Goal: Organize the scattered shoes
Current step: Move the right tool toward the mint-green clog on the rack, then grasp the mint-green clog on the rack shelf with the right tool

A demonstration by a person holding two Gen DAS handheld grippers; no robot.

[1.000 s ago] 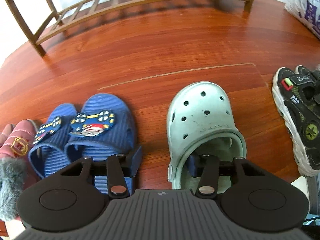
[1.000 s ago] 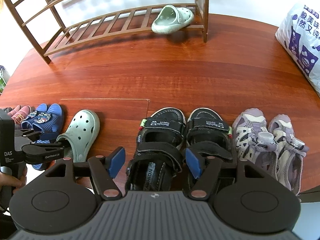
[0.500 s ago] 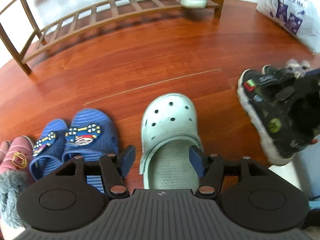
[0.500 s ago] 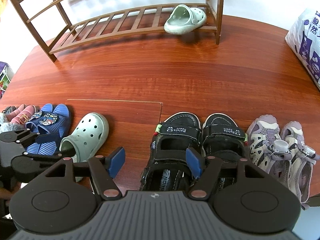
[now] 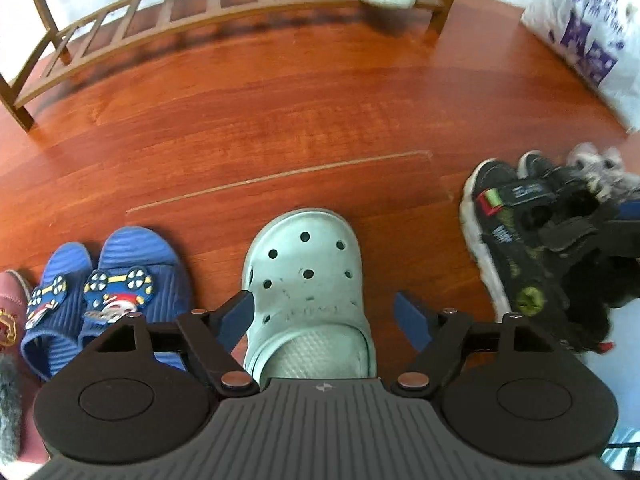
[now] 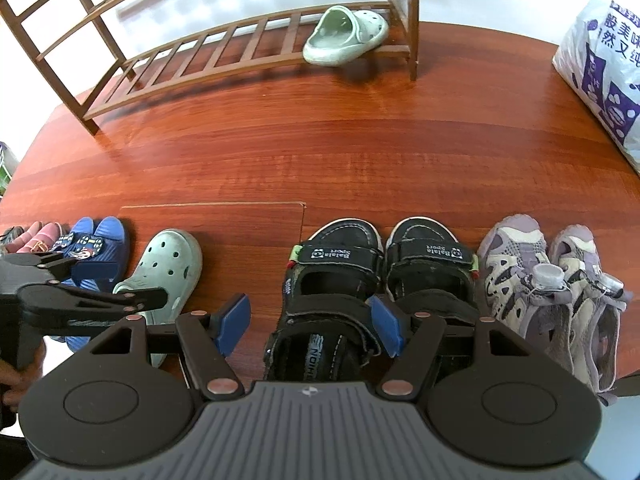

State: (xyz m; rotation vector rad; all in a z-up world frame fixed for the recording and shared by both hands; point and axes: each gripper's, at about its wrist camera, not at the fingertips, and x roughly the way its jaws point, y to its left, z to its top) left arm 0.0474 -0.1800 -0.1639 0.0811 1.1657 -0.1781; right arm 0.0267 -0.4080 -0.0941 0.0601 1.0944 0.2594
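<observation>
Left gripper (image 5: 324,314) has opened wider around the green clog (image 5: 306,276).

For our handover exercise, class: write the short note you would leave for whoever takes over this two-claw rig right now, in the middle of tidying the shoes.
Left claw: open, empty, its fingers either side of the green clog on the floor.
Right claw: open, empty, astride the left black sandal of its pair.
Done: one matching clog sits on the rack, at its right end.
Still on the floor in a row: pink slippers, blue slippers, the green clog, black sandals, purple sneakers.
Left: probably grip the clog and set it beside its mate, then rack the remaining pairs.
</observation>
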